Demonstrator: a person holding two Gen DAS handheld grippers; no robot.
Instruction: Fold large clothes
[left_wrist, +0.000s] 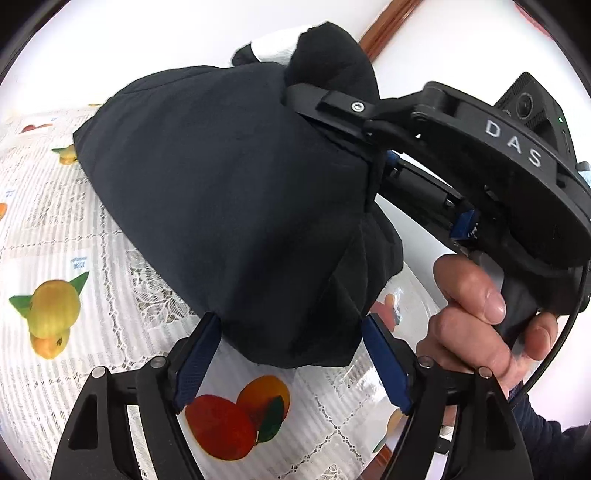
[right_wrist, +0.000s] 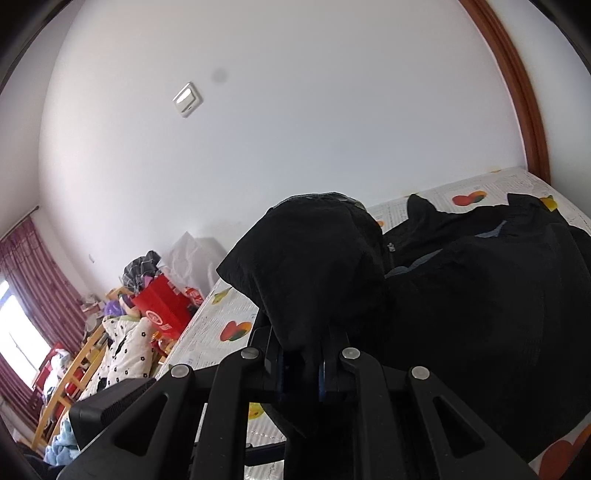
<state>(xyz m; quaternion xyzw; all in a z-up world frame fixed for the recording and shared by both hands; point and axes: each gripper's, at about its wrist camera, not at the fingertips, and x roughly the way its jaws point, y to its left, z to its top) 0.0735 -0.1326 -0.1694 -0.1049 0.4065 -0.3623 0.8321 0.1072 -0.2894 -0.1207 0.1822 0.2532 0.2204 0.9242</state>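
A large dark navy garment lies bunched on the table with the fruit-print cloth. My left gripper is open, its blue pads on either side of the garment's near edge, not closed on it. My right gripper shows in the left wrist view, shut on a fold of the garment and lifting it. In the right wrist view the right gripper pinches black cloth that drapes over its fingers; the rest of the garment spreads to the right.
A white wall and a brown door frame stand behind the table. Left of the table edge are a red box, a wooden rack with clothes, and red curtains. A hand holds the right gripper's handle.
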